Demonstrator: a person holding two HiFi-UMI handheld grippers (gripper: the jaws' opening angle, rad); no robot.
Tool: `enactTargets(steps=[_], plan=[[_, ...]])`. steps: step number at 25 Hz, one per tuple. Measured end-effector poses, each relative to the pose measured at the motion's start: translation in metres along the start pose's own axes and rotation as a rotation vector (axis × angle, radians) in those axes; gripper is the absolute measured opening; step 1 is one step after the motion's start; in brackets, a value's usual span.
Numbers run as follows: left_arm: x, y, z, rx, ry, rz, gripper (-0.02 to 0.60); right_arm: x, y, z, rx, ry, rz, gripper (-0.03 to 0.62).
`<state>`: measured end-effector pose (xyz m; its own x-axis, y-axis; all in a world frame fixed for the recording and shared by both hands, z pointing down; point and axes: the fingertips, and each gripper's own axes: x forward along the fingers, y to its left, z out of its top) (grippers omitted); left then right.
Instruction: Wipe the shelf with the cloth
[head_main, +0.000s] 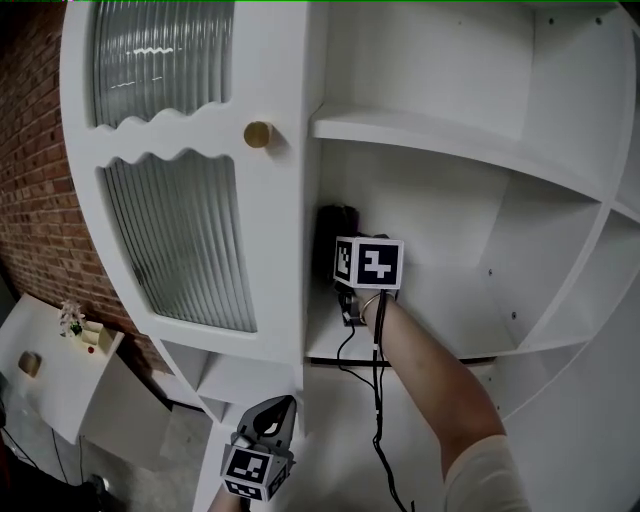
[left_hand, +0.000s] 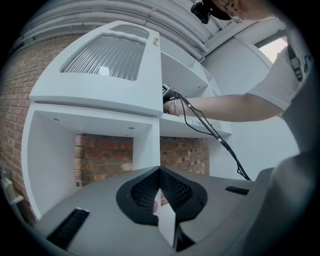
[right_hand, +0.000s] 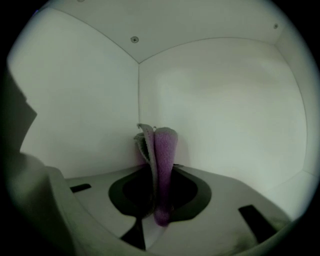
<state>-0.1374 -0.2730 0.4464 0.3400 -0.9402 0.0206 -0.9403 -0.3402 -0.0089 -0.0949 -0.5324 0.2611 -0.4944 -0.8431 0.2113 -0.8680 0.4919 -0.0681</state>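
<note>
right gripper, clamped on the upright purple cloth, faces the back corner of the shelf; left gripper hangs closed and empty below it

Fuzzy purple cloth, folded and upright, is pinched in the right gripper right at the back corner of the plain white cabinet shelf.
</note>
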Motion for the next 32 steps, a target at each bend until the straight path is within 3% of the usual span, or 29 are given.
enactTargets(steps=[11, 17, 22, 32], plan=[[0.015, -0.029, -0.002, 0.022, 0.020, -0.040, 0.014, -0.024, -0.063, -0.002, 0.017, 0.001, -0.058, 0.081], [0.025, -0.057, -0.002, 0.036, 0.026, -0.089, 0.014, -0.047, -0.111, -0.003, 0.009, -0.026, -0.144, 0.083], [0.031, -0.069, -0.005, -0.006, 0.042, -0.089, 0.014, -0.069, -0.155, -0.005, 0.007, -0.031, -0.225, 0.083], [0.045, -0.101, -0.001, 0.004, 0.043, -0.115, 0.014, -0.110, -0.241, -0.004, 0.008, -0.023, -0.394, 0.083]])
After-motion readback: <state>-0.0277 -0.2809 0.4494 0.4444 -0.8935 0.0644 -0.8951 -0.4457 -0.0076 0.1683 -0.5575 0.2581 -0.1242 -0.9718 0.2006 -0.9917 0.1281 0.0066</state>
